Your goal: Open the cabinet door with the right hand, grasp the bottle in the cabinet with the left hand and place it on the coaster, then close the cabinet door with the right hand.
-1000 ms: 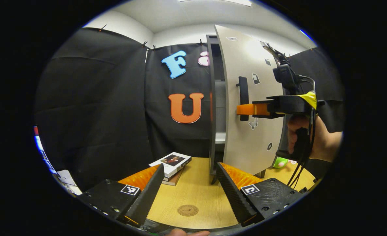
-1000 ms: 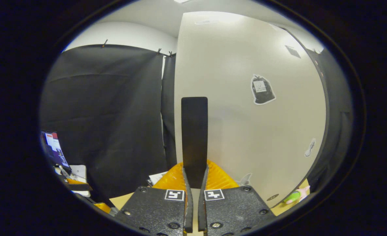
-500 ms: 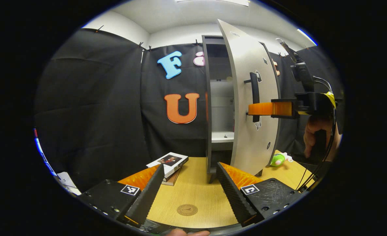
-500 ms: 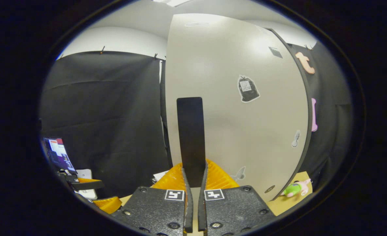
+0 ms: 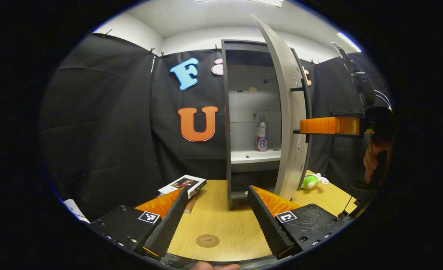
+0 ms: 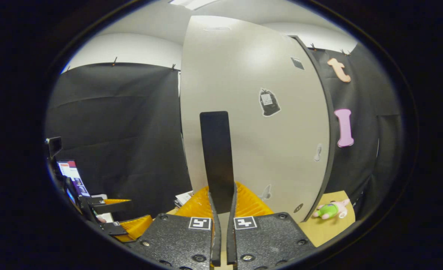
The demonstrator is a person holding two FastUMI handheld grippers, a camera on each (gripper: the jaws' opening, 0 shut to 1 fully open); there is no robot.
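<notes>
One cabinet [image 5: 244, 48] stands at the back of a wooden table [image 5: 221, 221], with one door [image 5: 287, 123] swung out nearly edge-on in the left gripper view. Inside, one bottle [image 5: 261, 134] stands upright on the white shelf [image 5: 255, 155], towards the shelf's right side, near the door. One round coaster [image 5: 207, 240] lies flat on the table, near the front edge. A stack of books [image 5: 184, 185] lies left of the cabinet foot; one green and pink plush toy [image 5: 311, 181] lies right of the door.

The left gripper [image 5: 217, 219] hovers low over the table with its fingers spread wide and nothing between them. The coaster lies just below the gap between the fingers; the bottle is well beyond and above, straight ahead and slightly right.

The right gripper [image 6: 221, 204] has its fingers drawn close on the black door handle [image 6: 216, 157], both pressing its lower end. In the left gripper view that gripper [image 5: 319, 125] reaches in level from the right, its holder's hand [image 5: 371, 161] beneath.

The cabinet opening between its left wall and the door edge is unobstructed in front of the bottle. Bare tabletop lies between the coaster, the books and the cabinet foot. The door's outer face [image 6: 251, 112] carries several small stickers.
</notes>
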